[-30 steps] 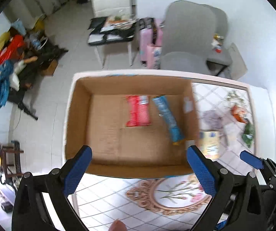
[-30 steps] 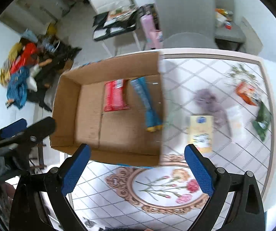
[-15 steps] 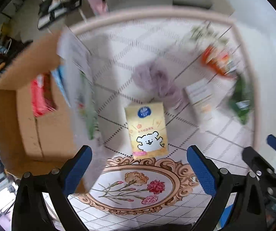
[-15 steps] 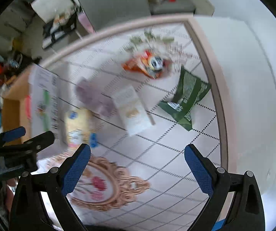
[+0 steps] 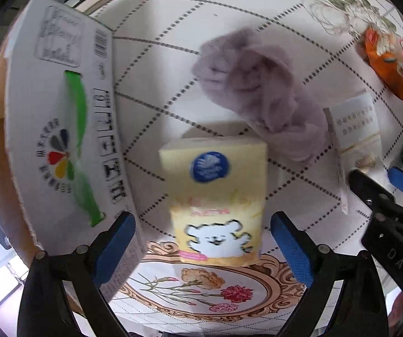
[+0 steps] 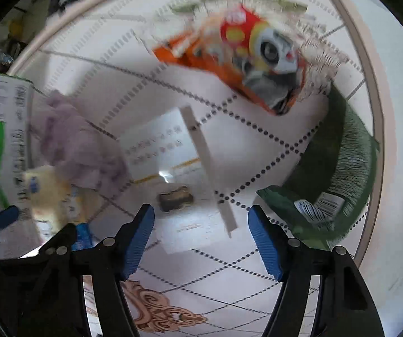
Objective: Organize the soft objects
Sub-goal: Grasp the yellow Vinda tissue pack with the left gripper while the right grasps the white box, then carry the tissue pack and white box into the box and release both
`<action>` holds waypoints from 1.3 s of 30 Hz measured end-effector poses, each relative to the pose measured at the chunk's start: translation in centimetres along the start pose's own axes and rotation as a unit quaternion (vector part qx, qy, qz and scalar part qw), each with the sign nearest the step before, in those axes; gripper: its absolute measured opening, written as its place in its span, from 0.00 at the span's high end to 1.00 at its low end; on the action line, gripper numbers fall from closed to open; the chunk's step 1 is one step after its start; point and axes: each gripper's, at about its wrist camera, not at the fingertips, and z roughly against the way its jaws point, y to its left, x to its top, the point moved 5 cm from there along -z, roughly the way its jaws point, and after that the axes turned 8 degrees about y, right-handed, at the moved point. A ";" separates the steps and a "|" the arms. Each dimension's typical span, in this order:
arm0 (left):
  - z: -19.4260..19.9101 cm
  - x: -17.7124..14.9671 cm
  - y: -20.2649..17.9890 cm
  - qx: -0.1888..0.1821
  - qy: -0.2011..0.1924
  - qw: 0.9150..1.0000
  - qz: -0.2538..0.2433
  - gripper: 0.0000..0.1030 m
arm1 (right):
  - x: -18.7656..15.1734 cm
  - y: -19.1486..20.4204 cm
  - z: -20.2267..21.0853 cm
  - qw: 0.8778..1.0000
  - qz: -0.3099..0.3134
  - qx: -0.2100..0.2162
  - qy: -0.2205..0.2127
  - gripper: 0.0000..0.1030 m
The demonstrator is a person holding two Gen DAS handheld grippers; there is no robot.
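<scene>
A yellow tissue pack with a white bear point(image 5: 216, 196) lies on the table between the open jaws of my left gripper point(image 5: 202, 237). A crumpled lilac cloth point(image 5: 257, 87) lies just beyond it. My right gripper point(image 6: 201, 230) is open over a white flat packet point(image 6: 173, 168), jaws on either side of its near end. An orange snack bag point(image 6: 243, 56) and a green bag point(image 6: 333, 179) lie farther right. The lilac cloth point(image 6: 75, 146) and yellow pack point(image 6: 49, 193) show at the left of the right wrist view.
The cardboard box's white printed side point(image 5: 61, 129) stands close on the left of the left gripper. The right gripper's arm point(image 5: 392, 224) shows at the right of the left wrist view. The table's raised rim point(image 6: 375, 106) curves along the right.
Both grippers have swung right from the box and dropped close to the table. The left now frames the yellow pack; the right now frames the white packet.
</scene>
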 end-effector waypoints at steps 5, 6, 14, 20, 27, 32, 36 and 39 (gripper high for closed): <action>-2.1 0.0 -0.7 -0.008 0.021 1.000 -0.002 0.07 | -0.8 -1.0 -0.7 1.000 -0.006 0.007 0.013 0.36; -2.4 0.1 -0.9 -0.013 0.022 1.000 0.002 0.10 | -1.3 -1.5 -0.8 1.000 -0.006 0.003 0.018 0.38; -2.9 0.1 -0.8 -0.047 0.012 0.999 0.015 0.40 | -2.1 -2.6 0.1 1.000 0.004 0.007 -0.012 0.38; -3.8 -2.2 -0.2 -0.051 0.015 0.998 0.029 0.40 | 1.2 1.1 -1.3 0.999 0.031 0.009 0.000 0.35; -4.6 -4.1 -0.5 -0.051 0.013 0.998 0.025 0.40 | 0.1 2.1 -1.9 0.997 0.032 -0.069 0.027 0.41; -6.0 -7.3 -1.7 -0.037 0.006 0.999 -0.007 0.40 | -5.5 -1.0 -3.5 0.997 -0.005 -0.036 0.068 0.41; -6.4 -8.4 -2.9 -0.016 -0.009 0.999 -0.030 0.39 | -7.5 -1.8 -3.8 0.997 -0.036 -0.030 0.062 0.40; -6.4 -8.2 -3.0 -0.026 -0.010 0.999 -0.026 0.38 | -8.0 -1.6 -4.3 0.997 -0.052 -0.030 0.054 0.27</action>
